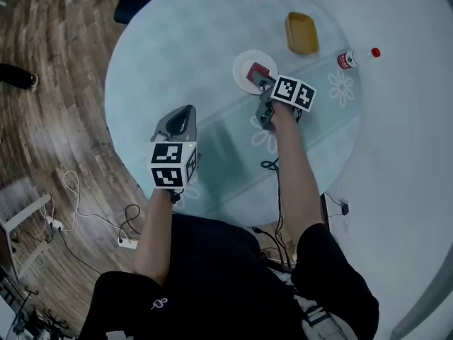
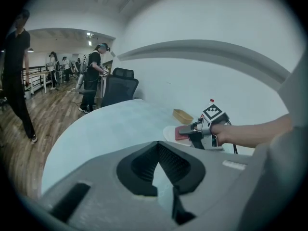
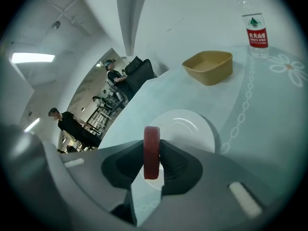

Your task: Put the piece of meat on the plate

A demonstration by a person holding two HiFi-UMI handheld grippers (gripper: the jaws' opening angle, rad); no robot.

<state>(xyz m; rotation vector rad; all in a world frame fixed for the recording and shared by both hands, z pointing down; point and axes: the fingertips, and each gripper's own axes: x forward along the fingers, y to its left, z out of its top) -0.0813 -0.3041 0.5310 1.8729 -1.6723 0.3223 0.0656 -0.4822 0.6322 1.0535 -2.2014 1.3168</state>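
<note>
Room: wood floor and white wall; only the left gripper view shows people standing further back.
Tabletop (image 1: 184,55): round, pale blue, flower print.
Left gripper (image 2: 158,163): jaws together, nothing between them, well apart from the plate.
Right gripper (image 3: 152,166): clamped on the piece of meat.
Plate (image 3: 192,129): white, near a yellow tray (image 1: 301,32).
Piece of meat (image 3: 151,150): over the plate; on edge, long axis upright, thin edge facing the right gripper view; the head view shows its broad red face.
</note>
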